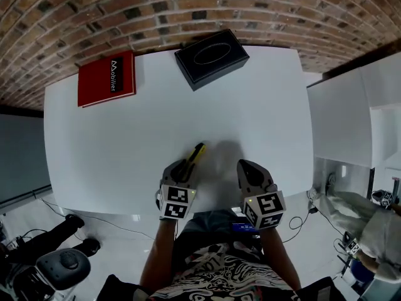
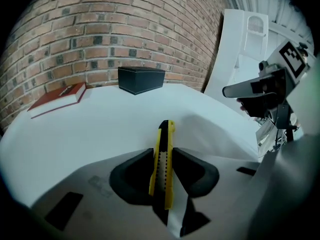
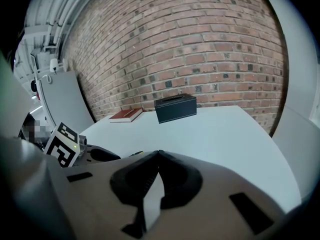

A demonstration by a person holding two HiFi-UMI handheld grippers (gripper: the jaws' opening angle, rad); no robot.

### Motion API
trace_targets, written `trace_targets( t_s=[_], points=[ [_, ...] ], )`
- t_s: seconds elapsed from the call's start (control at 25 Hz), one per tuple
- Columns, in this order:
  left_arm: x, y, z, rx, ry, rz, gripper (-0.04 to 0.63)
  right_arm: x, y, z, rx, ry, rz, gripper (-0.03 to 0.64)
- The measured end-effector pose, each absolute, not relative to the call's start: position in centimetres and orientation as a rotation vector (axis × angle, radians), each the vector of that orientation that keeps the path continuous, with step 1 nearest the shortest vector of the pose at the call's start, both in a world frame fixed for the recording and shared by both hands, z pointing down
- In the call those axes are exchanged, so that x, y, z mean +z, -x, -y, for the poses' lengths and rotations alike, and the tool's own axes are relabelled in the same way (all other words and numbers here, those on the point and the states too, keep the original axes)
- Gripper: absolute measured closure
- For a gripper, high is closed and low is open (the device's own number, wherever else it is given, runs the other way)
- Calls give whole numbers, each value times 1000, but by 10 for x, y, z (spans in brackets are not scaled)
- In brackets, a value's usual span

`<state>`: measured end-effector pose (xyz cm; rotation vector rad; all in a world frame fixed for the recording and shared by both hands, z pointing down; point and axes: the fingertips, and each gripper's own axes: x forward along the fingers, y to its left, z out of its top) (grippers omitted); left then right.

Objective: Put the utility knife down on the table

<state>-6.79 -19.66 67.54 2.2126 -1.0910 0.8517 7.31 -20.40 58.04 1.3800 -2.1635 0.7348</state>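
A yellow and black utility knife (image 2: 163, 160) is clamped between the jaws of my left gripper (image 2: 165, 166), its tip pointing out over the white table (image 2: 100, 124). In the head view the knife (image 1: 195, 156) sticks out forward from the left gripper (image 1: 182, 171), just above the table's near part (image 1: 125, 162). My right gripper (image 1: 250, 171) hangs beside it to the right, jaws shut with nothing between them (image 3: 156, 156). The left gripper also shows at the lower left of the right gripper view (image 3: 102, 155).
A red book (image 1: 106, 79) lies at the table's far left corner. A black tissue box (image 1: 211, 58) stands at the far middle. A brick wall (image 1: 200, 5) runs behind the table. White furniture (image 1: 351, 118) stands to the right, cables and a wheeled base on the floor.
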Motion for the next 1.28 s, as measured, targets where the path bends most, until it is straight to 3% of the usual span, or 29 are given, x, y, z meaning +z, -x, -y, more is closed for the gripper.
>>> trace_targets(
  t_s=[0.2,0.52,0.96,1.16,1.28],
  points=[
    [676,63,197,803,-2204,1063,471,580,-75,204,734,-1384,2161,617],
    [671,59,197,784,-2220,1057,402,572,-73,203,718,-1392,2187,617],
    [598,69,205,625,-2325,1206,402,536,-69,191,641,-1424,2247,617],
    [549,79,204,498,-2393,1313,468,507,-58,185,567,-1437,2301,617],
    [527,85,202,415,-2392,1358,547,489,-52,182,517,-1444,2337,617]
  ],
)
